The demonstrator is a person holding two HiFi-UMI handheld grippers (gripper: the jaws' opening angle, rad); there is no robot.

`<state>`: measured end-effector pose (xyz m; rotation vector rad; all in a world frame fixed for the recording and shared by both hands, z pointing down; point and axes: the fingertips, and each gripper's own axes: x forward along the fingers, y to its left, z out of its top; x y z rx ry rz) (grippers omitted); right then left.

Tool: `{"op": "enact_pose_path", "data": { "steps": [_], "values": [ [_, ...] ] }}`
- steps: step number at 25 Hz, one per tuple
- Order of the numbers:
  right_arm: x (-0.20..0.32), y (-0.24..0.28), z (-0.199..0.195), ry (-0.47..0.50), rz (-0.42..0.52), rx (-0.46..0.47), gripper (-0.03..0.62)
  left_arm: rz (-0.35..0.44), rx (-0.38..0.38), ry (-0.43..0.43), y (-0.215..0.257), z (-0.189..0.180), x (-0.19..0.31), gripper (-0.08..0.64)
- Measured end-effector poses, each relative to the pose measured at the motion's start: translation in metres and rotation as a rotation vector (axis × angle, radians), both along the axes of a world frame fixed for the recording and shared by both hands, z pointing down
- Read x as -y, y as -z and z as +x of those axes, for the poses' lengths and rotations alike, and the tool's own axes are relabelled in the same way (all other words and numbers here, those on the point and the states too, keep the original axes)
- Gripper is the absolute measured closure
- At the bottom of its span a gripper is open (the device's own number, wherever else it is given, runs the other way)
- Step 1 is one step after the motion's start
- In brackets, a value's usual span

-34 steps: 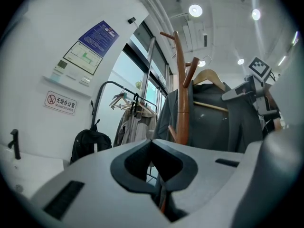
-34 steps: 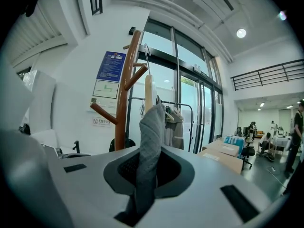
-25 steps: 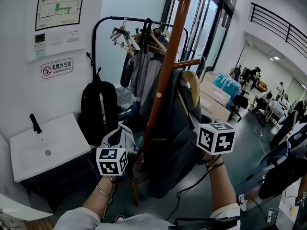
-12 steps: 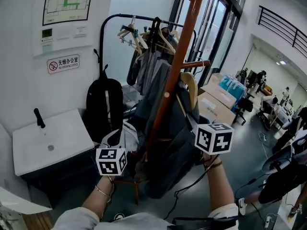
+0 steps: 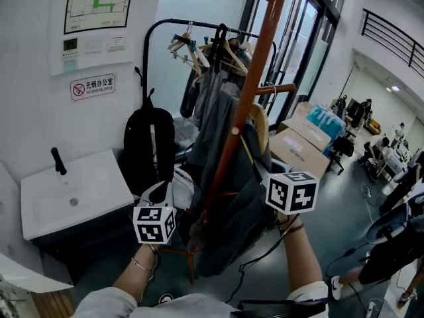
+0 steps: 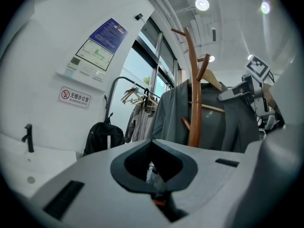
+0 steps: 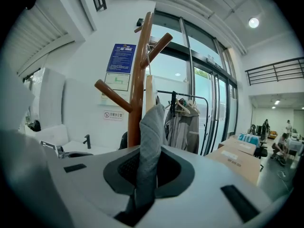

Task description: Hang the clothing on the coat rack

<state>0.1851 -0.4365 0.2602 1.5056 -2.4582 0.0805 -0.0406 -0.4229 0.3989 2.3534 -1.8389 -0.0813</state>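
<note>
A grey garment (image 5: 228, 224) hangs on a wooden hanger (image 5: 262, 121) from the brown wooden coat rack (image 5: 248, 91). My right gripper (image 5: 268, 174) is at the garment's right side, shut on a fold of its grey fabric (image 7: 151, 122) that stands up between the jaws (image 7: 148, 161). The rack's pole (image 7: 136, 84) and the hanger (image 7: 149, 91) rise just behind it. My left gripper (image 5: 159, 192) is low on the left of the pole. Its jaws (image 6: 153, 148) look shut with no cloth between them. From there I see the rack (image 6: 194, 94), the garment (image 6: 228, 122) and the right gripper (image 6: 237, 91).
A black clothes rail (image 5: 212, 45) with hangers and jackets stands behind the rack. A black backpack (image 5: 149, 144) hangs at its left. A white sink unit (image 5: 73, 201) sits against the left wall. Cardboard boxes (image 5: 298, 144) and seated people are at the right.
The head view has shifted slightly, so the wall and rail sit further right. Both grippers have dipped a little beside the garment. The right one still holds the fabric.
</note>
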Motion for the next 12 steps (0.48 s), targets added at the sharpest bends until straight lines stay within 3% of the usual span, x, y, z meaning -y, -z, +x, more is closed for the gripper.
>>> {"op": "enact_pose_path", "data": {
  "steps": [12],
  "values": [
    [0.003, -0.016, -0.014, 0.040, -0.036, 0.011, 0.545, -0.014, 0.012, 0.000, -0.010, 0.001, -0.004, 0.560]
  ]
}}
